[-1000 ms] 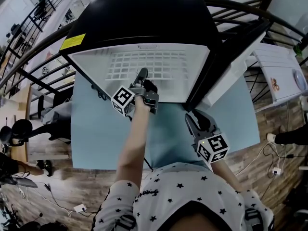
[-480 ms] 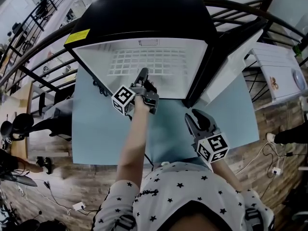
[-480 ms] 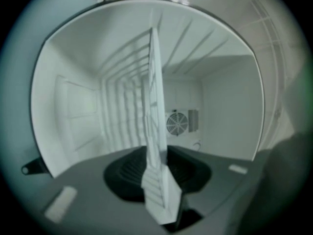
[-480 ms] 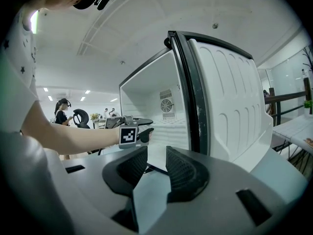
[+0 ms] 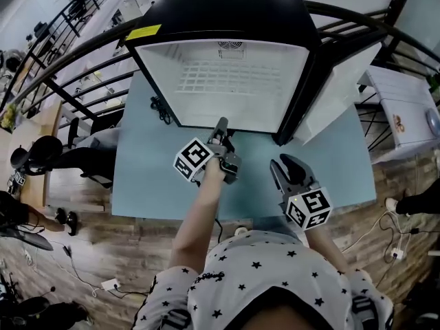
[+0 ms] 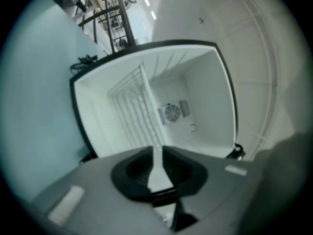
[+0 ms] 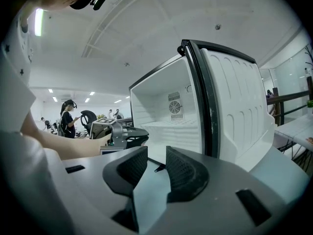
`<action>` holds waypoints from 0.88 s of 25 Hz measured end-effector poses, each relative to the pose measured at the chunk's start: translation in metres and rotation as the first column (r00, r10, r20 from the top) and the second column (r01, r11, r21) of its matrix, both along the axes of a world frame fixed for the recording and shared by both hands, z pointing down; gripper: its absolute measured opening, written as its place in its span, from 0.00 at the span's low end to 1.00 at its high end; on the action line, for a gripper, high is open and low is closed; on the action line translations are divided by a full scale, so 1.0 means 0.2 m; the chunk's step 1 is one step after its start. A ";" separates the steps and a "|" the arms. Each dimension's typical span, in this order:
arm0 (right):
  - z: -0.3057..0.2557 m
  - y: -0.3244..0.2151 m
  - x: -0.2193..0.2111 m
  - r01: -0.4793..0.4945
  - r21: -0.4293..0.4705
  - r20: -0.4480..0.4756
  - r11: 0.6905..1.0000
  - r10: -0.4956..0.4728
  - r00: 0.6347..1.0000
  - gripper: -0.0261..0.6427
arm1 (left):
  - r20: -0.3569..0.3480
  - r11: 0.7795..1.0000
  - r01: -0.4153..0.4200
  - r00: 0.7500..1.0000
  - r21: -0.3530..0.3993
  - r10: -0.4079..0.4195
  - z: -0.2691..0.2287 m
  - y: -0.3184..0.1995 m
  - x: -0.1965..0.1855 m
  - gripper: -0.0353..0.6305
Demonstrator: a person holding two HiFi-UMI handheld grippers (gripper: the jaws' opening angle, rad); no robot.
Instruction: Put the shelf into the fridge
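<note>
- Head view: the left hand-held gripper [image 5: 221, 124] is at the front lip of the open fridge [image 5: 227, 12], which stands on the blue bench [image 5: 148, 177]. From above its jaws stack one over the other, so their gap is hard to read here.
- The right hand-held gripper [image 5: 283, 162] hangs over the bench near the door [image 5: 337, 95], jaws spread, nothing in them.
- The shelf [image 5: 223, 81] lies inside the fridge. It is white wire on white walls, so its far edge is hard to pick out.
- Against a second ago, the left tip was inside the fridge mouth at the shelf's front edge. Now it is out at the lip, and the shelf has stayed in.
- Left gripper view: the left hand-held gripper [image 6: 157, 153] is released, with a narrow slit between the jaws. They have just been opening, then easing in a touch.
- No pad presses on anything; only white fridge interior shows through the slit.
- The picture is rolled, so the shelf [image 6: 134, 106] runs slantwise across the compartment, in front of the fan [image 6: 171, 113]. Its near end drops behind the jaws.
- Right gripper view: the right hand-held gripper [image 7: 156, 155] has its jaws apart and empty, with only bench showing between them.
- Beyond them the shelf [image 7: 168, 125] sits level in the fridge, below the fan [image 7: 174, 106].
- The left hand-held gripper [image 7: 139, 132] shows at the fridge mouth, partly cut off by the near jaw.
</note>
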State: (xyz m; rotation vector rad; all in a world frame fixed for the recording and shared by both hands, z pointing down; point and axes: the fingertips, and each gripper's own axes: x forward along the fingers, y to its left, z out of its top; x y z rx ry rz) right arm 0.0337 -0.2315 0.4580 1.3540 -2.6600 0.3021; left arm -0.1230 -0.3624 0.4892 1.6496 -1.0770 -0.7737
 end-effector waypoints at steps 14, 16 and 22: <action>-0.01 0.30 -0.11 0.018 -0.015 0.056 1.000 -0.017 0.998 0.19 | 0.484 0.996 -0.047 0.875 0.070 0.007 -0.06 0.72 -0.08 0.06; -0.02 0.34 -0.13 0.041 -0.016 0.068 0.999 -0.040 0.997 0.19 | 0.532 0.995 -0.066 0.847 0.079 0.014 -0.07 0.81 -0.07 0.06; -0.05 0.47 -0.15 0.108 -0.010 0.082 0.994 -0.107 0.991 0.15 | 0.671 0.992 -0.094 0.741 0.085 0.013 -0.09 1.06 0.00 0.06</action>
